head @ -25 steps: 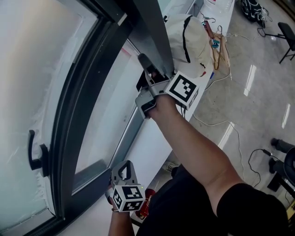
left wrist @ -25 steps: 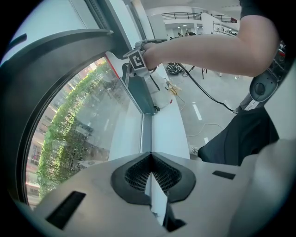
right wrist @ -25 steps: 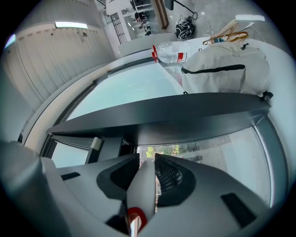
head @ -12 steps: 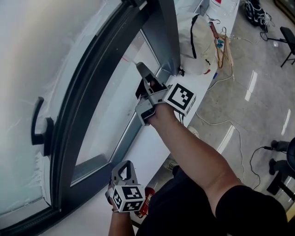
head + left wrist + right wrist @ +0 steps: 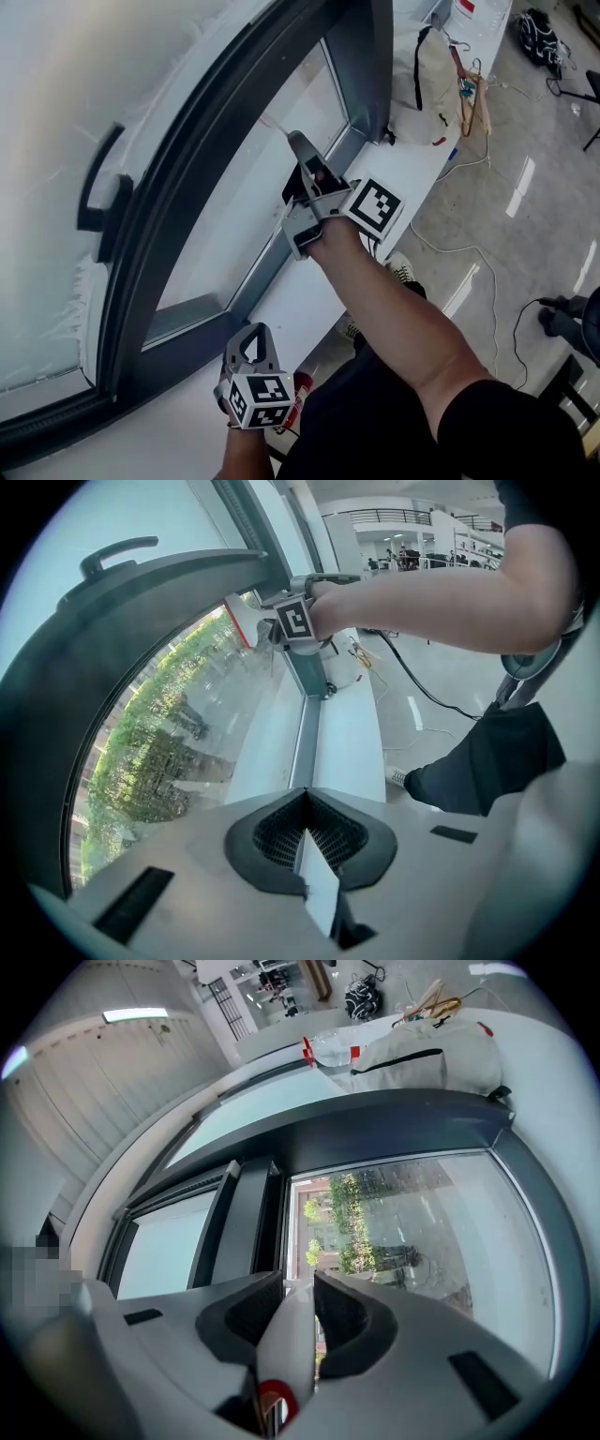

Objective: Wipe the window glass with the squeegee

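Observation:
My right gripper point(image 5: 305, 161) is shut on the squeegee's white and red handle point(image 5: 289, 1340). It holds the squeegee point(image 5: 243, 622) against the window glass point(image 5: 248, 192) near the lower part of the pane; its thin blade with a red edge touches the glass. Trees and a street show through the window glass point(image 5: 412, 1232). The right gripper point(image 5: 283, 621) also shows far off in the left gripper view. My left gripper point(image 5: 251, 342) is shut and empty, low over the white sill point(image 5: 314, 295), apart from the glass.
A dark frame surrounds the pane, with a black window handle point(image 5: 101, 192) at the left. At the sill's far end lie a beige bag point(image 5: 427, 80) and wooden hangers point(image 5: 476, 94). Cables point(image 5: 520, 314) run across the floor on the right.
The right gripper has drawn the squeegee along the glass, away from the vertical frame post and toward me. The head view has shifted. The left gripper has stayed put.

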A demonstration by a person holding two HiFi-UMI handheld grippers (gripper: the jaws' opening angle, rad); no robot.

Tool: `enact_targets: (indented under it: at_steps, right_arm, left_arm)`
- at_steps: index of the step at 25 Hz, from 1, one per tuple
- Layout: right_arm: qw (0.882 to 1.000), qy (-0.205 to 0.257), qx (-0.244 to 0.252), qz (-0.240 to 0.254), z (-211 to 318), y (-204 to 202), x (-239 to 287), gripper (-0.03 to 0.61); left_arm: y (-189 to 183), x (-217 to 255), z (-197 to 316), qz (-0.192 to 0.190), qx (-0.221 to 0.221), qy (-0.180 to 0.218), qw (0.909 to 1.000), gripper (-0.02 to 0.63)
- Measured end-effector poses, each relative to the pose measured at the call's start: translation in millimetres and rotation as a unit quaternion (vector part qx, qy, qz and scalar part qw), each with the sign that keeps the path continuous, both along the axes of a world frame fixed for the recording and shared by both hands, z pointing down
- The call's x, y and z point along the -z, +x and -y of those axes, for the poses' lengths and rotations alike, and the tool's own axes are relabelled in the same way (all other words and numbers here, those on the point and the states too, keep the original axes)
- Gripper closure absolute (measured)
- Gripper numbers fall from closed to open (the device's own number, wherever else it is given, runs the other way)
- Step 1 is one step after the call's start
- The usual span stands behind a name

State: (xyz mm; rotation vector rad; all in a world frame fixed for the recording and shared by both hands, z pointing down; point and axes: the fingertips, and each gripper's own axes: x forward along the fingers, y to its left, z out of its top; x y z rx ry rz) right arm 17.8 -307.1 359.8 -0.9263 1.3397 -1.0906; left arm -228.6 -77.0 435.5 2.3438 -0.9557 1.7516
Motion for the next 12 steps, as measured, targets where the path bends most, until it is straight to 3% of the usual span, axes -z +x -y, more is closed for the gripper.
enact_targets:
  at_steps: [12]
  right_arm:
    - [0.998,-0.008,0.052,-0.014,-31,-81,-6,0.486]
  left_arm:
    - [-37,-1,-31,0.001,0.021,0.002,0.9998,0.614]
